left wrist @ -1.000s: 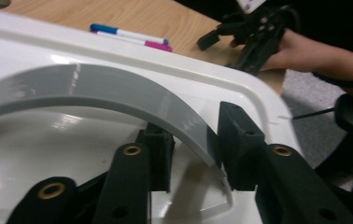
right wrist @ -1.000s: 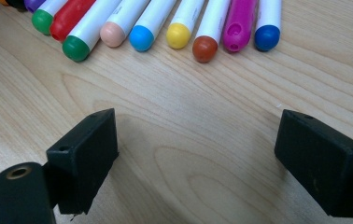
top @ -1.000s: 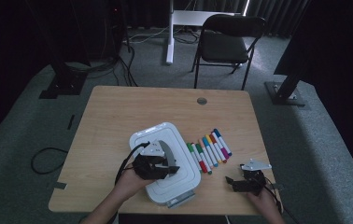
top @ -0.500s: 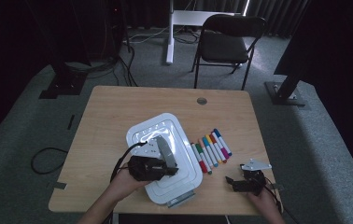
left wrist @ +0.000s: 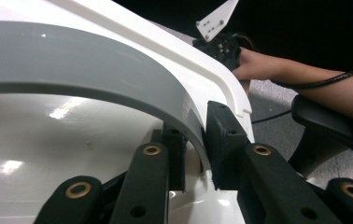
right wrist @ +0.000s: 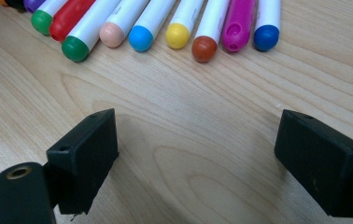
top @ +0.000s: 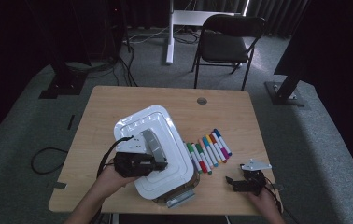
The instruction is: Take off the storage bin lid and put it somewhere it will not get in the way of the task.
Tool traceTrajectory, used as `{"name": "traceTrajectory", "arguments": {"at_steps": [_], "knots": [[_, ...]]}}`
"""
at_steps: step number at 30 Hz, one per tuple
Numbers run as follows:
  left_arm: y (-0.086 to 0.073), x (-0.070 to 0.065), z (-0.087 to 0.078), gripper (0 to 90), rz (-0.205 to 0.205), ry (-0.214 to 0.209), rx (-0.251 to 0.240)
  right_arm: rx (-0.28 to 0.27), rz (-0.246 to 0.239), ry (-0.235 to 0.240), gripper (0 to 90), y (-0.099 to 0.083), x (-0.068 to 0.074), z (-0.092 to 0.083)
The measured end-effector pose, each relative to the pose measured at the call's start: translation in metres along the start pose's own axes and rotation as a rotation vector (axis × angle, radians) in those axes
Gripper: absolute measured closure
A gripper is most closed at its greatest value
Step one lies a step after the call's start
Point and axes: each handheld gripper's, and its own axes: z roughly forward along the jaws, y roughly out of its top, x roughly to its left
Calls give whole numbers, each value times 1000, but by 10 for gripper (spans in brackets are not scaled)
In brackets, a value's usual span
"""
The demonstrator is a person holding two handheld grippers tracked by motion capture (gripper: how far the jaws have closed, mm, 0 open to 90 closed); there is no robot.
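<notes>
A white lid (top: 165, 121) with a grey arched handle (top: 152, 142) is tilted above the table. My left gripper (top: 158, 163) is shut on that handle; its jaws have just been closing on it. In the left gripper view the pads (left wrist: 223, 135) pinch the end of the grey handle (left wrist: 95, 70) above the white lid (left wrist: 48, 140). Part of a base (top: 177, 199) shows under the lid's near edge. My right gripper (top: 233, 182) rests open at the front right, its jaws wide apart (right wrist: 195, 154) over bare wood, just short of a row of coloured markers (right wrist: 165, 23).
The markers (top: 209, 149) lie side by side right of the lid. The wooden table (top: 109, 107) has a small round hole (top: 201, 100) near its far edge. A black chair (top: 228, 42) stands beyond the table. The other hand and its gripper (left wrist: 219, 44) show past the lid's rim.
The left gripper has risen with the handle in its jaws, and the lid has tipped up and shifted toward the far left. The right gripper has stayed put.
</notes>
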Motion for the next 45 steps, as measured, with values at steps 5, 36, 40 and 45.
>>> {"name": "traceTrajectory", "arguments": {"at_steps": [5,36,40,45], "knots": [[-7,6,-11,799,-6,13,-1,0,-1,-1,129,0,0,0],[-62,24,-66,797,-70,70,25,1,-2,-1,129,0,0,0],[-76,26,-78,797,-83,94,10,1,-1,-1,129,0,0,0],[-98,33,-97,798,-130,142,-4,1,-2,-2,129,0,0,0]]}}
